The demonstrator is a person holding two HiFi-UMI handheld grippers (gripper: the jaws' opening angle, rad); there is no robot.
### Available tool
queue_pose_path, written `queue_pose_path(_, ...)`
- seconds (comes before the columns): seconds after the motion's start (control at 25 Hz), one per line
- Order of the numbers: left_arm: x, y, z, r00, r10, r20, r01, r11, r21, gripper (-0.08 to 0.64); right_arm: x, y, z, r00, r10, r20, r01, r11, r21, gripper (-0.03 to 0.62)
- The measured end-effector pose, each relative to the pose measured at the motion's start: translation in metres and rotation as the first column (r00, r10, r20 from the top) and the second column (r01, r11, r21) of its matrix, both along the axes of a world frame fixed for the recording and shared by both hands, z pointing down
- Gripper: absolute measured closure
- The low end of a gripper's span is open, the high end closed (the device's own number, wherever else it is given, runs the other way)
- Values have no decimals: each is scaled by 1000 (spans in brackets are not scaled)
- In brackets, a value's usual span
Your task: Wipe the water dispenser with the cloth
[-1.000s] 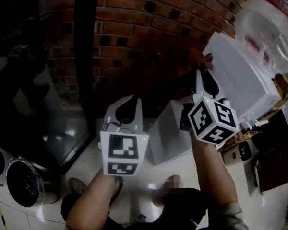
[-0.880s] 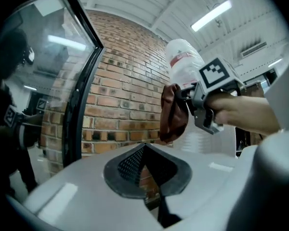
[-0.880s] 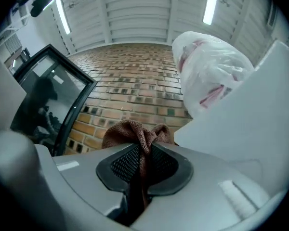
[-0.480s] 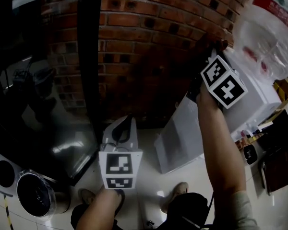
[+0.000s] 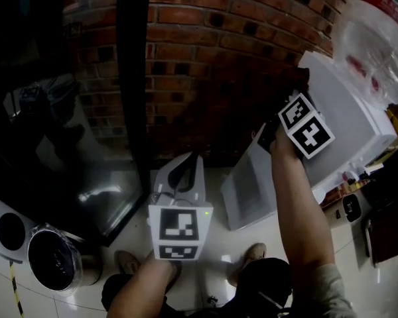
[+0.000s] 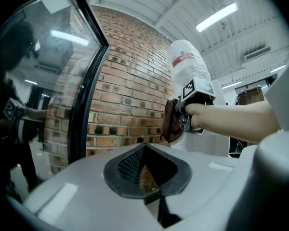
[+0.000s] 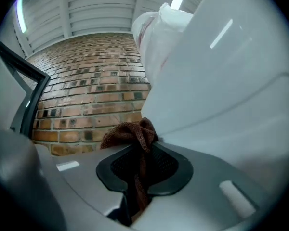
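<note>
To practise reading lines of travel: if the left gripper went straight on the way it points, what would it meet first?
Probably the brick wall: the left gripper aims at it with nothing visible between, though depth is unclear.

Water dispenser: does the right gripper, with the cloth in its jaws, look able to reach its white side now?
Probably yes. The right gripper, shut on the cloth, sits close beside the white side of the water dispenser, and nothing stands between them.
</note>
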State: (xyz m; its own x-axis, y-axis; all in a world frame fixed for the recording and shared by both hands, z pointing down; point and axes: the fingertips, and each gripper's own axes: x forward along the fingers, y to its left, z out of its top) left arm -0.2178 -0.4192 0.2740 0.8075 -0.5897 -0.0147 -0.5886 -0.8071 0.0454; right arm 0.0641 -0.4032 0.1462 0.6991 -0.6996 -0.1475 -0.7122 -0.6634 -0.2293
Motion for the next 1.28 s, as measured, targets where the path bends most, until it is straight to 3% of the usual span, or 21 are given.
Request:
queue_pose_path(0.24,-4,5,15,998,10,58,-10,1000,5,560,0,7,56,997,-4,81,4,1000,4,522)
queue_pose_path(0.56,-18,-14,39,996,-40,80,42,999,-32,560,6,9,159,987,28,157,-10,994,-113,522)
queue_pose_path(0.76,-15,-36,72,986,-89,138,100,992,-77,560,3,14,210,981,42,191,-5,981,-191,522)
queue_pose_path(1.08,19,-41,93,983,-49,178,66,994,-92,560,0,19,289,970,60,236,23,943,-331,523)
queue_pose_path(1.28,40,-50,122,977,-28,212,58,989,-136,560,-6,17,335,976,41,214,64,883,-465,522)
